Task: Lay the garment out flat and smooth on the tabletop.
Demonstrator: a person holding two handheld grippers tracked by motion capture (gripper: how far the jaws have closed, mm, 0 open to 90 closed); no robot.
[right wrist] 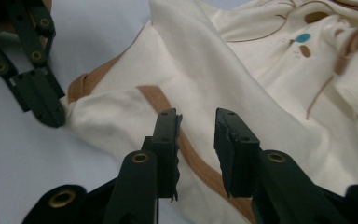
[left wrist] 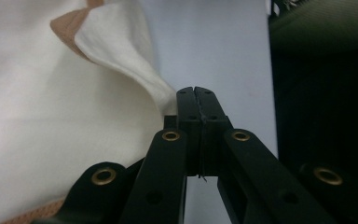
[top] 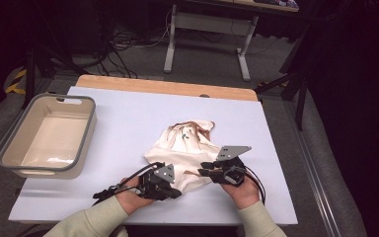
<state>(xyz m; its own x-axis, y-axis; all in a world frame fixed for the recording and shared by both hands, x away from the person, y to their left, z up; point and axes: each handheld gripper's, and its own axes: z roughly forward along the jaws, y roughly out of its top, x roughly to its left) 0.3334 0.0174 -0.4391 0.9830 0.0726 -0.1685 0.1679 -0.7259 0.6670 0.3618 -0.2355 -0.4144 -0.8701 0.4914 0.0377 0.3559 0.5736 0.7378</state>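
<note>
Cream garment (top: 187, 150) | crumpled | long axis runs toward far edge

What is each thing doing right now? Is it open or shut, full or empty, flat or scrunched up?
Cream garment: crumpled in a heap on the table, not folded.
Bin: upright, empty.
Left gripper: shut, pinching a corner of the garment's edge.
Right gripper: open, jaws apart over the garment's tan trim, not pressing it.
Table: covered with a white sheet, lying flat.
</note>
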